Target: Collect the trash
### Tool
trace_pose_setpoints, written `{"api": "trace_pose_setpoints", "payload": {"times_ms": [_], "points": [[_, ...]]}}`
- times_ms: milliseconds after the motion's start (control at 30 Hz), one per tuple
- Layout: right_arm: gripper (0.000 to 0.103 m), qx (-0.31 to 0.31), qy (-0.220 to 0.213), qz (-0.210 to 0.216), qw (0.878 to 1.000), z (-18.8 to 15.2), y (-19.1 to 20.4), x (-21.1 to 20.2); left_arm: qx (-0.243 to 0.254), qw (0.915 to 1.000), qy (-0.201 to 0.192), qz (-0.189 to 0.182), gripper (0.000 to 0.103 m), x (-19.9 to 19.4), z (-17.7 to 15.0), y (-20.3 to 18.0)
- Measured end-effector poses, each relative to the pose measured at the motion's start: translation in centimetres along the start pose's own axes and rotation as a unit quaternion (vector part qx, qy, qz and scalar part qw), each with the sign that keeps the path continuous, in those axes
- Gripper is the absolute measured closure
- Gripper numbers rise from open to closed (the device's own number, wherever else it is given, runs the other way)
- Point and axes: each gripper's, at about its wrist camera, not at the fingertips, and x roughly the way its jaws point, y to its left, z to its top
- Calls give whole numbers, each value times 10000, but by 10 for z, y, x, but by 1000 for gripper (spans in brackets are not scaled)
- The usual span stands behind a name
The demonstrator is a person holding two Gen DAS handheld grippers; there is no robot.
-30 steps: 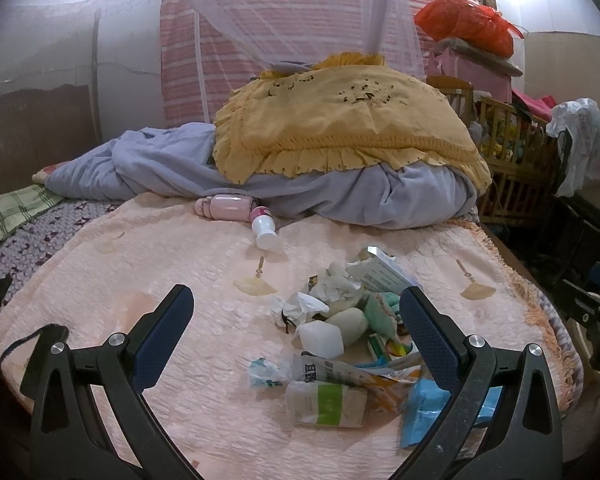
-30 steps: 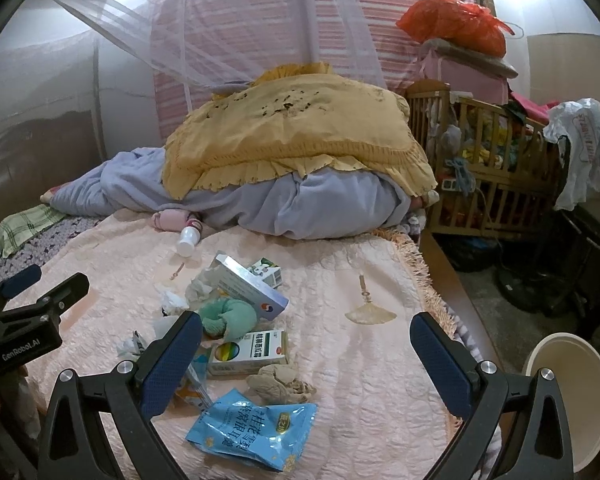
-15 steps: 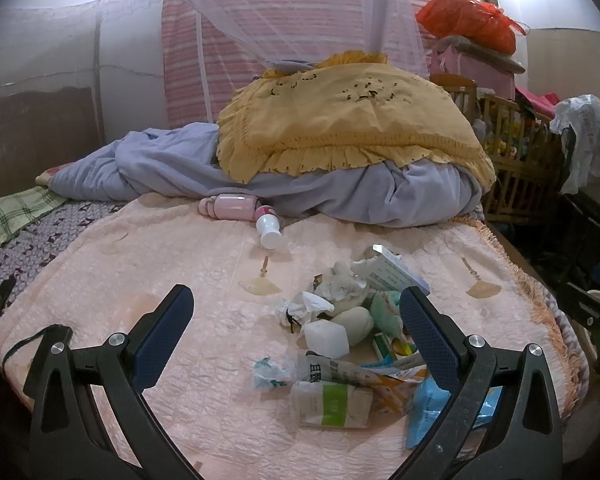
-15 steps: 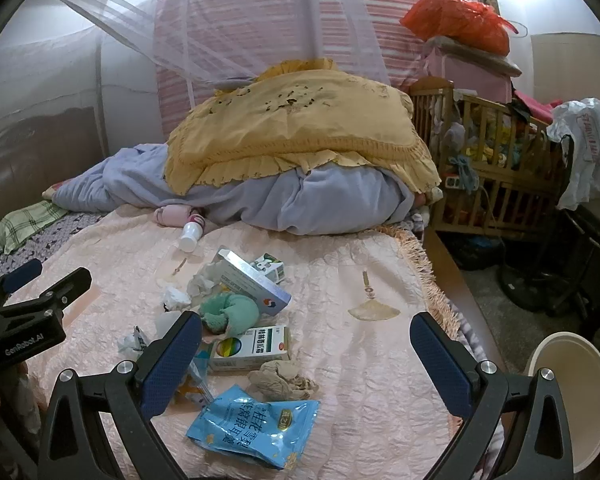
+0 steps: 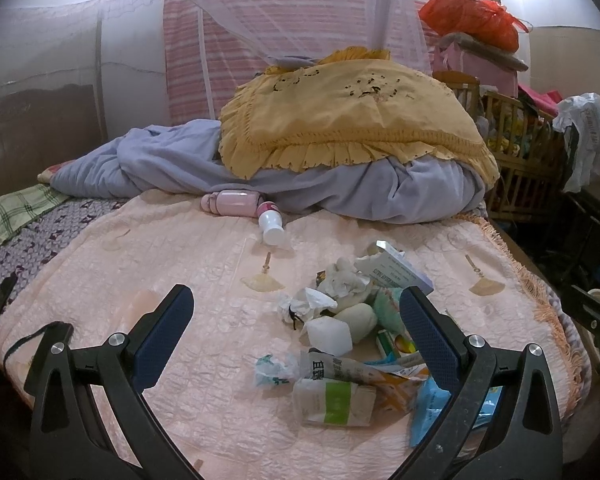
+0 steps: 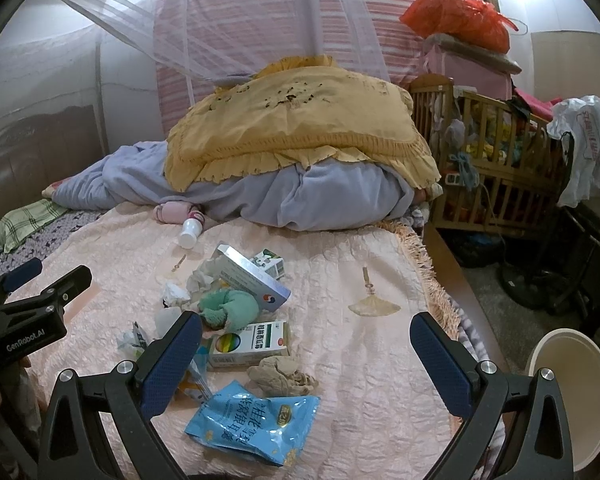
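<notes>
Hovering over the bed (image 5: pixel 148 264), both claws wide open, nothing held. Left claw (image 5: pixel 296 320) points at the trash pile; right claw (image 6: pixel 306 344) sits over the near end of the same pile.

Trash is clustered on the pink bedspread, centre-right in left wrist view, roughly 4 o'clock from the white bottle (image 5: pixel 271 227). Items: crumpled tissues (image 5: pixel 342 280), white-blue medicine box (image 6: pixel 252 276), green-white box (image 6: pixel 252 344), teal cloth lump (image 6: pixel 230 306), brown crumpled wad (image 6: pixel 280 374), blue snack bag (image 6: pixel 256 420), white-green packet (image 5: pixel 332 402). Most touch or overlap.

White bin (image 6: pixel 572 396) at 4 o'clock in right wrist view, off the bed edge, on the floor side. Looks empty, though only part of the inside shows.

Step judged: approach/pre-grasp, no item collected yet by the look of it. Blue snack bag and brown wad lie between the right claw's fingers, nearest to it.

Next move likely: lower right claw onto the brown wad or blue bag, close, carry toward the bin at 4 o'clock. Bag lies flat on soft bedspread, so pinching a raised edge seems needed; risk of snagging the bedspread.
</notes>
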Motion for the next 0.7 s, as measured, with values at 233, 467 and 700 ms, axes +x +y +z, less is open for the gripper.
{"api": "trace_pose_setpoints", "payload": {"times_ms": [233, 467, 700], "points": [[0, 2, 9, 11, 10000, -1, 0, -1, 1, 10000, -1, -3, 1, 0, 0, 0], [0, 23, 45, -6, 10000, -6, -3, 0, -2, 10000, 2, 3, 1, 0, 0, 0], [0, 121, 140, 15, 9998, -13, -12, 2, 12, 10000, 29, 13, 1, 1, -2, -1]]}}
